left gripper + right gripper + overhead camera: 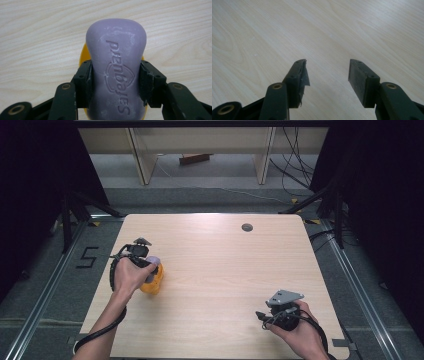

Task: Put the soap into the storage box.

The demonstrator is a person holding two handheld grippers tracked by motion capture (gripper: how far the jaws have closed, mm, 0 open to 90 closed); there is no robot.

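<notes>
Now your left gripper (pixel 116 75) pinches the purple soap bar (pixel 117 72) by its narrow waist, jaws pressed on both sides, just over the yellow dish (pixel 152 282) near the counter's (pixel 225 265) left edge. Over at the near right corner, your right gripper (pixel 328 75) hangs above bare wood, jaws spread and holding nothing.

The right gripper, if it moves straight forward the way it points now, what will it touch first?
Probably just the bare table. The right gripper is open and holds nothing, and only light wood lies ahead between its jaws; how soon it would touch is unclear.
</notes>
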